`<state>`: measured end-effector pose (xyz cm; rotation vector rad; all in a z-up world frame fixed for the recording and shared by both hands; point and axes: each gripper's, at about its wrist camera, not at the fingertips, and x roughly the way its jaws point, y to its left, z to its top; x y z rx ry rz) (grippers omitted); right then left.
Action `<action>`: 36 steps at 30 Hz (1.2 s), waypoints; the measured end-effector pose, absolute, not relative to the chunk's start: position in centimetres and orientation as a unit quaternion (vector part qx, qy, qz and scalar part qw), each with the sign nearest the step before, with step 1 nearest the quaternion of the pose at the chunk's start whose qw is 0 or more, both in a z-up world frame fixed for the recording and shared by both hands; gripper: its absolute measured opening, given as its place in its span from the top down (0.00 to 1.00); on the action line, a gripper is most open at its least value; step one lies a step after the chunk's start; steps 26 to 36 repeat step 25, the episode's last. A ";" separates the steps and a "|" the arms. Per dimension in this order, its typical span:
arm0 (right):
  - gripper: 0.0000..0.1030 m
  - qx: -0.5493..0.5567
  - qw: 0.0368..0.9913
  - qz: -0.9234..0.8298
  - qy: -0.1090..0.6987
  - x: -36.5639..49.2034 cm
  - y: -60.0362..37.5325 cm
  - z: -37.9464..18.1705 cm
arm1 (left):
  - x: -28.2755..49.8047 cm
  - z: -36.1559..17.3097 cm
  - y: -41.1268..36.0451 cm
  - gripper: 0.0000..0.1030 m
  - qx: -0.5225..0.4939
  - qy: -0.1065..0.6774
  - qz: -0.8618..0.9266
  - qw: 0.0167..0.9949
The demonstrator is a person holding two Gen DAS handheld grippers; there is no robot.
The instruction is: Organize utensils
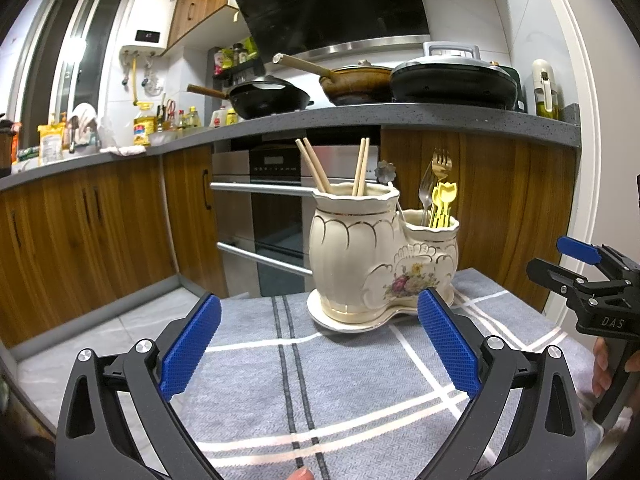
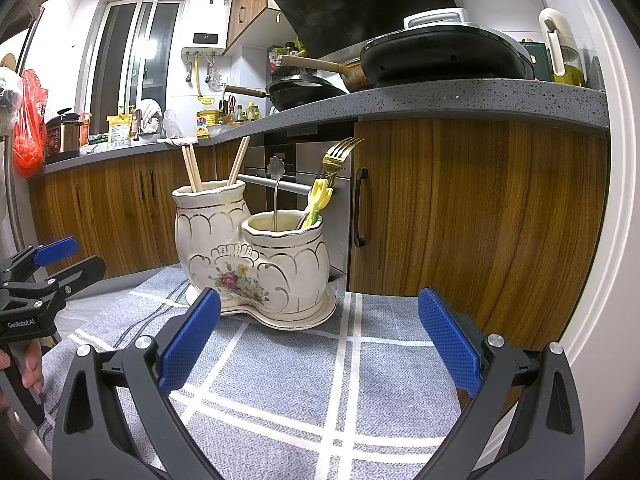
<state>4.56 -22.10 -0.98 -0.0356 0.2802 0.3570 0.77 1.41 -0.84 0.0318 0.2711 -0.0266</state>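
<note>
- Writing shows on the gripper bodies only: "DAS" on the right gripper (image 1: 576, 264) seen from the left wrist, and "GenRobot.AI" on the left gripper (image 2: 60, 258) seen from the right wrist.
- Both tongs stand wide apart with nothing between the blue pads (image 1: 188, 348), each hovering over the grey checked cloth (image 2: 288, 380).
- Ceramic holder (image 1: 380, 256), cream with gold trim and a painted flower spray, stands on its matching saucer on the cloth, ahead of both grippers and touching neither.
- Its taller pot holds the wooden chopsticks (image 1: 316, 168), two pairs leaning apart.
- Its lower pot holds a gold fork (image 2: 340, 156), a silver fork (image 1: 426, 192), yellow plastic picks (image 1: 442, 200) and a flower-topped spoon (image 2: 276, 168).
- Labels on the bottles along the worktop (image 2: 440, 104) are too small to read.
</note>
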 end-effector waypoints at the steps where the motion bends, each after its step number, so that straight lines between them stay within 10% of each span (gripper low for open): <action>1: 0.05 -0.018 0.974 0.177 0.139 4.6 -22.1 -1.0 | 0.7 -0.8 1.5 0.05 0.016 0.135 -0.013 0.991; 36: 0.05 -0.016 0.975 0.172 0.140 4.6 -22.3 -1.0 | 1.3 -0.8 1.5 0.05 0.013 0.143 0.002 0.990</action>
